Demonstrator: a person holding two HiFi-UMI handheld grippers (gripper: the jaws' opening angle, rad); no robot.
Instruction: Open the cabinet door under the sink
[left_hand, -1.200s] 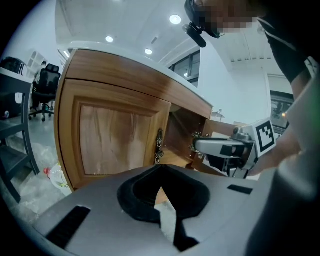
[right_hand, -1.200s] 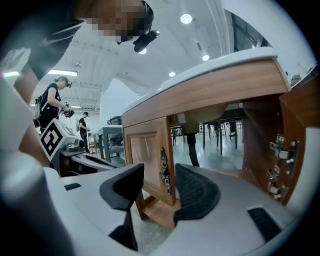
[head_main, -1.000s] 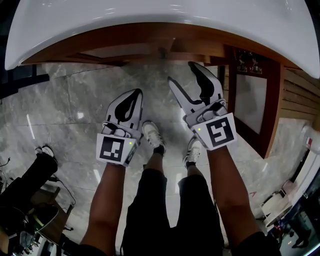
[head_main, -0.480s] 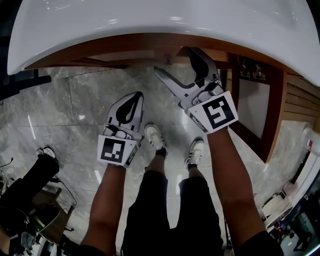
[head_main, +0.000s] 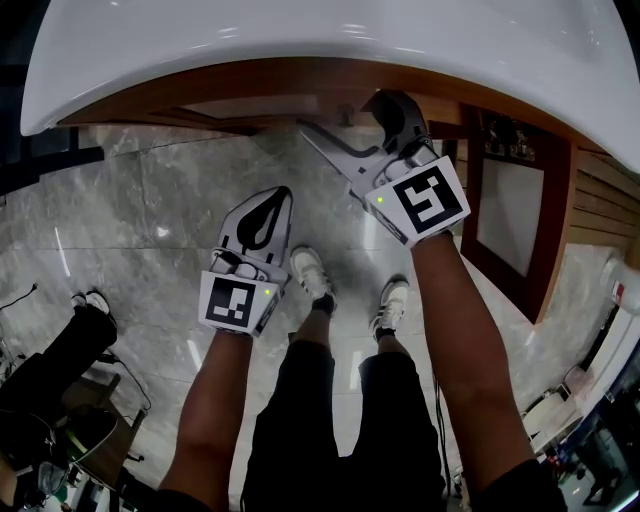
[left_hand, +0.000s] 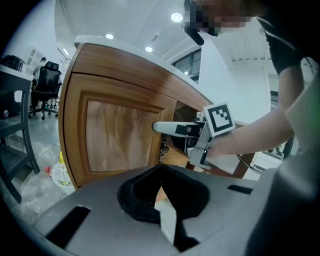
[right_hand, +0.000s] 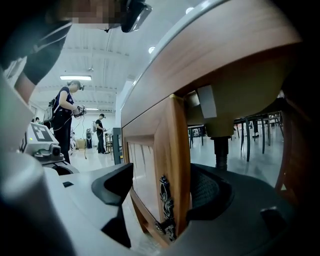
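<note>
The wooden cabinet door (left_hand: 120, 135) under the white sink (head_main: 300, 40) has an ornate metal handle (right_hand: 166, 205) hanging at its free edge. In the right gripper view that door edge (right_hand: 172, 160) stands between the wide-apart jaws of my right gripper (right_hand: 162, 192), one pad in front of the panel and one behind it; I see no pressing. In the head view my right gripper (head_main: 345, 112) reaches under the sink rim. My left gripper (head_main: 275, 200) hangs back lower, shut and empty, pointing at the door (left_hand: 161, 167).
The cabinet's right-hand door (head_main: 510, 200) stands swung open. A drain pipe (right_hand: 220, 150) drops inside behind the held edge. My feet (head_main: 310, 275) stand on the marble floor. A plastic bottle (left_hand: 57, 175) lies beside the cabinet. Other people (right_hand: 65, 115) stand far off.
My right gripper moved forward and up under the sink rim, spread its jaws wider and now straddles the door edge. The left gripper stayed put.
</note>
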